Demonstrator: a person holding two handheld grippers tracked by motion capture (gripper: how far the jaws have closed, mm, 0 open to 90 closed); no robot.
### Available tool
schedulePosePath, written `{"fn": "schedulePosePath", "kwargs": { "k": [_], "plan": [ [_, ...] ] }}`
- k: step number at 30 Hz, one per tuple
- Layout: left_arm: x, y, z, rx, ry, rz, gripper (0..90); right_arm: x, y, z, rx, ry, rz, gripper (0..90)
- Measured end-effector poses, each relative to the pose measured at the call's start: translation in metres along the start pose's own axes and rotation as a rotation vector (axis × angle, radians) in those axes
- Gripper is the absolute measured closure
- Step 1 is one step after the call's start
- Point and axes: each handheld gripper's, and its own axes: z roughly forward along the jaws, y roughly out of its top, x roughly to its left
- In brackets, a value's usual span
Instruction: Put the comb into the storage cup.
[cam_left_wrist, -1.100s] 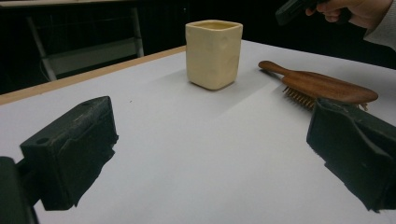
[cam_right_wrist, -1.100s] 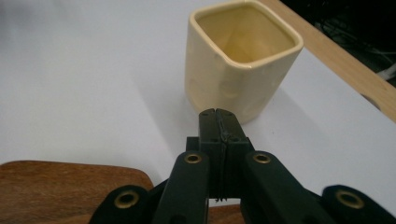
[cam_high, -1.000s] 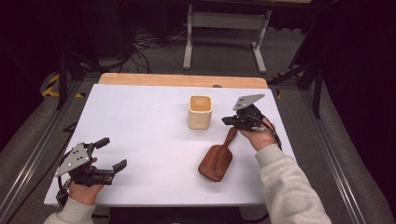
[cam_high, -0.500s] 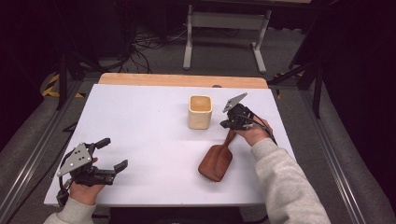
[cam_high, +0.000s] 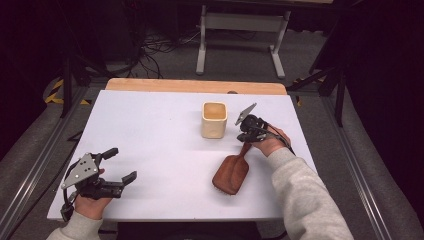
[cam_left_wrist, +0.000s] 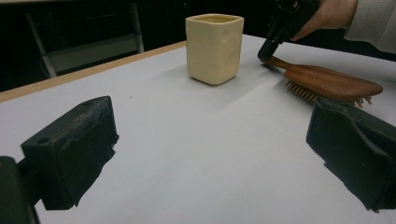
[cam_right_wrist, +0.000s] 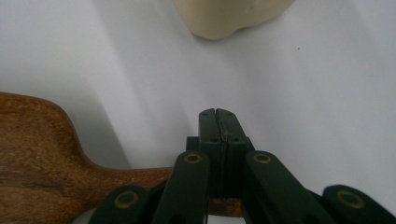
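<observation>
High view, from left to right: your left tongs (cam_high: 121, 165) sit at the near left corner of the white bench (cam_high: 150, 130), lying low over the surface with the two black jaws spread well apart and nothing between them. In the left gripper view those jaws frame bare bench, with the cream cup (cam_left_wrist: 215, 46) standing upright beyond them and the hairbrush (cam_left_wrist: 327, 84) to its right. Moving across the high view, the cup (cam_high: 214, 120) stands past the middle of the bench, open end up. Just right of it and nearer to you lies the wooden hairbrush (cam_high: 231, 174), bristles down, its broad head towards you and its thin handle pointing away, towards your right hand (cam_high: 270, 142). Your right tongs (cam_high: 245, 137) are right at the far end of that handle, tips down. In the right gripper view the jaws are pressed together with no gap, their tips (cam_right_wrist: 217, 122) over bare bench beside the cup (cam_right_wrist: 229, 16), while the handle (cam_right_wrist: 140, 177) passes beneath the linkage behind them, not between the pads.
</observation>
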Motion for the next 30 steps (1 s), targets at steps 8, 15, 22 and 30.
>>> {"fn": "schedulePosePath", "kwargs": {
  "k": [8,15,22,30],
  "plan": [
    [0.0,0.0,0.0,0.0,0.001,0.002,2.6,0.0,-0.004,0.004,0.051,0.012,-0.012,89.8],
    [0.001,-0.001,0.0,-0.009,-0.001,-0.004,2.4,0.002,-0.009,0.003,0.089,0.026,-0.015,89.7],
    [0.0,-0.001,0.0,-0.01,-0.001,-0.006,2.3,0.009,-0.019,-0.002,0.124,0.043,-0.013,89.7],
    [0.0,-0.001,0.001,-0.015,-0.004,-0.013,2.3,0.014,-0.031,-0.007,0.148,0.056,-0.011,89.7]
  ]
}}
